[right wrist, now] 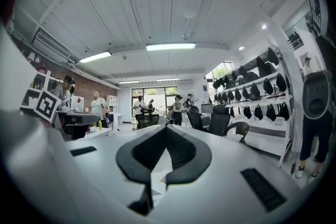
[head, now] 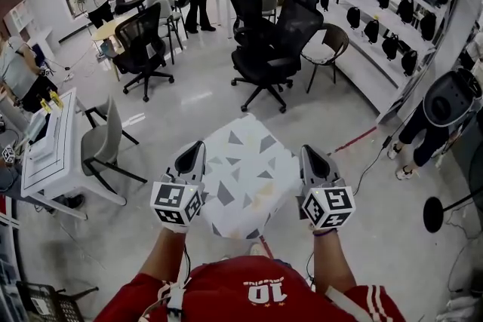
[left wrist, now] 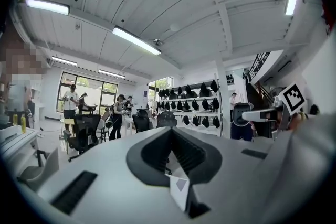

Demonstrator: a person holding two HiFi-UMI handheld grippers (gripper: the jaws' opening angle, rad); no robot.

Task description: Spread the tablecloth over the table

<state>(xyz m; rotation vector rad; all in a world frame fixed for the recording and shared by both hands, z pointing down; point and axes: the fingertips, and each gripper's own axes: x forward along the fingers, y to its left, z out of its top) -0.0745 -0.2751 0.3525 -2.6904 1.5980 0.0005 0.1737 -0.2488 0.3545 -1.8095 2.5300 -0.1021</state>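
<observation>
Furniture at the far left of the head view comprised a white table (head: 53, 154) with a grey chair (head: 102, 143) just beside it. Black office chairs (head: 143, 41) stood farther back on the pale floor (head: 204, 98).

We held the left gripper (head: 194, 156) level in front of the red shirt (head: 249, 294), with its marker cube (head: 176, 202) facing the camera. In the left gripper view, we found the left gripper (left wrist: 171, 139) fully closed, with a corner of the tablecloth (left wrist: 179, 190) pinched between the jaws.

The tablecloth (head: 241, 173), white with grey triangles, was stretched between the two grippers. It hung above the floor, well apart from the white table.

We held the right gripper (head: 312, 158) at the right edge of the tablecloth, level with the left one. In the right gripper view, the right gripper (right wrist: 165, 136) was likewise fully closed, clamping a fold of the tablecloth (right wrist: 157, 168).

Wall shelves (head: 370, 75) carrying dark items ran along the far right.
</observation>
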